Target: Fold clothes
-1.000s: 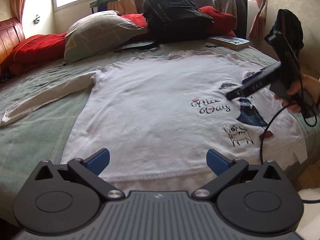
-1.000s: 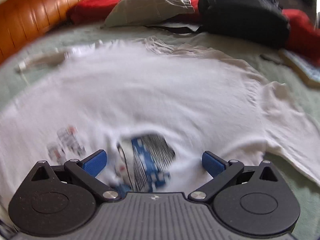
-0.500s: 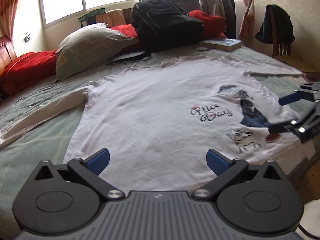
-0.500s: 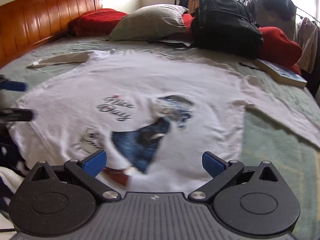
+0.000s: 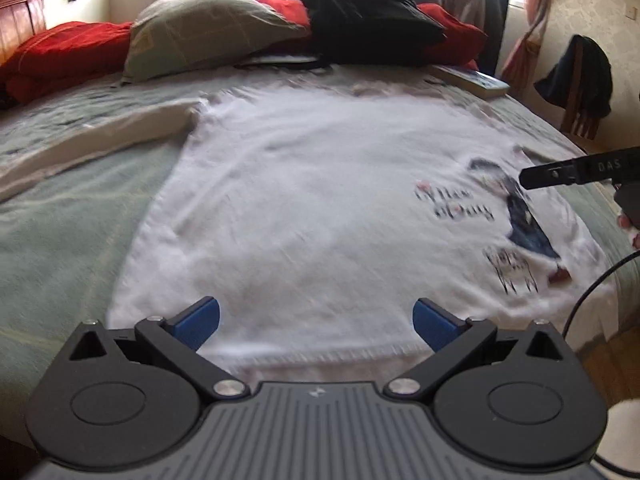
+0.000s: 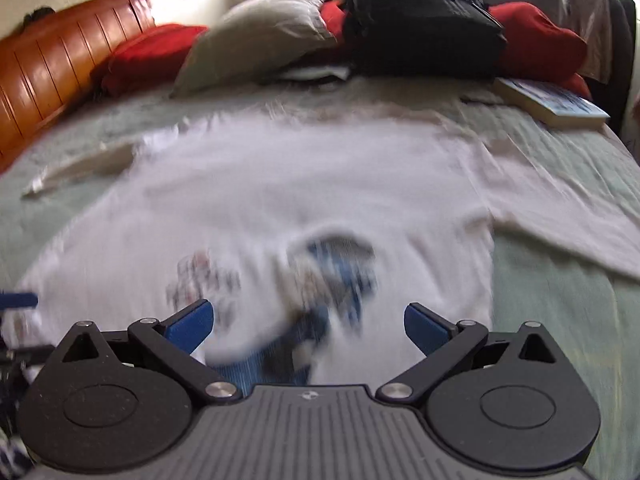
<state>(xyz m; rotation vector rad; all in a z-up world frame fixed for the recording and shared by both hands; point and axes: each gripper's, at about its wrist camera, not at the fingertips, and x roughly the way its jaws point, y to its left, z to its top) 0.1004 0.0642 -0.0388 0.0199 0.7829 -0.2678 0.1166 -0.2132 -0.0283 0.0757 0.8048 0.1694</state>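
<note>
green bedding covers the bed (image 5: 72,216), which fills both views, with an orange-brown wooden headboard (image 6: 52,64) at the far left of the right wrist view and bright windows behind. spread flat over the middle of the bed lies the white long-sleeved shirt (image 5: 312,200), front side up, its hem at the near edge of the mattress and its neck towards the pillows; one sleeve runs out to the left across the green cover, the other out to the right in the right wrist view. the shirt's print, dark lettering and a blue-and-black figure (image 5: 520,216), sits on the side of the chest nearer the right gripper; motion blur makes the words unreadable. beyond the shirt, a grey-beige pillow (image 5: 208,28) leans on red bedding (image 5: 60,52), and a black backpack (image 5: 368,8) stands just beside the pillow. a book (image 5: 476,78) lies flat near the far right corner of the bed, apart from the shirt. dark clothing is draped over a wooden chair (image 5: 580,76) by the wall. the left gripper (image 5: 316,316) hangs over the shirt's hem, its blue-padded fingers spread wide with nothing between them. the right gripper (image 6: 308,316) is over the printed part of the shirt, its fingers likewise wide apart and empty; whether either touches the cloth cannot be told. in the left wrist view the right gripper's dark finger reaches in from the right edge above the print, with fingertips of the person's hand (image 5: 628,224) and a black cable below it.
</note>
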